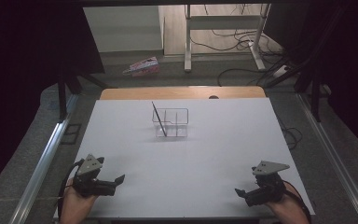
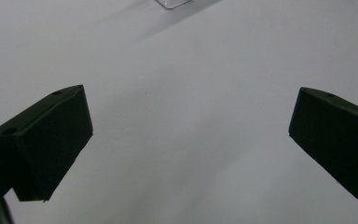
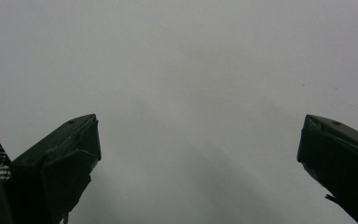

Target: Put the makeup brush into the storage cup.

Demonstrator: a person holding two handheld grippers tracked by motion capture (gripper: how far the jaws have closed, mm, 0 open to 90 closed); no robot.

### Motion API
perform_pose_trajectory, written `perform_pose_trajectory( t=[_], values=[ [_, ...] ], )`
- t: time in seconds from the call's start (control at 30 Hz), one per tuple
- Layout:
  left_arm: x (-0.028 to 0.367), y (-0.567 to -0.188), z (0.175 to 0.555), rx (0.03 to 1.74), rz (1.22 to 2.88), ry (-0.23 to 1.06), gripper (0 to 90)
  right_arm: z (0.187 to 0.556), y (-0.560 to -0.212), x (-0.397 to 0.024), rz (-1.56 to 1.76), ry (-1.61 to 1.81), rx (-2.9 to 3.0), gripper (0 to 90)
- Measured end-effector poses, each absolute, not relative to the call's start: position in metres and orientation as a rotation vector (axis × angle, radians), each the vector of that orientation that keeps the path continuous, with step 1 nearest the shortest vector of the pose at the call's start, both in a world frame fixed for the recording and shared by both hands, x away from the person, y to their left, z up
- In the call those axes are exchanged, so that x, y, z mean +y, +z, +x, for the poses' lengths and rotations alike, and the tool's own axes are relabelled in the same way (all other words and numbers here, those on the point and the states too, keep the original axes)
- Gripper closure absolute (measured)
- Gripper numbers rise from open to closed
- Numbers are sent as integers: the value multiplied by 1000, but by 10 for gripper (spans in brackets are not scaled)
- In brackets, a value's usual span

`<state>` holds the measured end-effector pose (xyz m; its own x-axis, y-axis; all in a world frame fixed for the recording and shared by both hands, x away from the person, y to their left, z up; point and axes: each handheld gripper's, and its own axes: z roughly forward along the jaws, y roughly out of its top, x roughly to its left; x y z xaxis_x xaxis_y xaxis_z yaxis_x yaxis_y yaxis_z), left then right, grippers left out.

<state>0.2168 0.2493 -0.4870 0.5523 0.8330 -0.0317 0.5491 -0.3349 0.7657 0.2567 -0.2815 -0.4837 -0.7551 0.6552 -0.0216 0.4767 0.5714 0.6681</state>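
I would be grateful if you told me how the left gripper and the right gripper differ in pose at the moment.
The left gripper sits at the table's near left corner with jaws aimed rightward; the right gripper sits at the near right corner, aimed leftward. The left gripper view catches an edge of the clear organiser; the right gripper faces bare tabletop. Both are open, empty and low over the table.

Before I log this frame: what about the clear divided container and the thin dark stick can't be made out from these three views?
- Clear container, high view: too small and see-through to tell whether its compartments hold anything besides the stick.
- Stick, high view: too thin to identify; its lower end blurs into the container wall.
- Container, left gripper view: cut off by the top edge, a corner is left.
- Left gripper and right gripper: both open, away from the container.
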Motion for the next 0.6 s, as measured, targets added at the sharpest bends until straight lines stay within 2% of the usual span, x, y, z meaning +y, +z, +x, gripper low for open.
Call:
perform_pose_trajectory(
  t=[0.6],
  values=[
    [253, -485, 195, 1121, 2025, 522, 0, 257, -483, -282, 952, 971, 2528, 0]
  ],
)
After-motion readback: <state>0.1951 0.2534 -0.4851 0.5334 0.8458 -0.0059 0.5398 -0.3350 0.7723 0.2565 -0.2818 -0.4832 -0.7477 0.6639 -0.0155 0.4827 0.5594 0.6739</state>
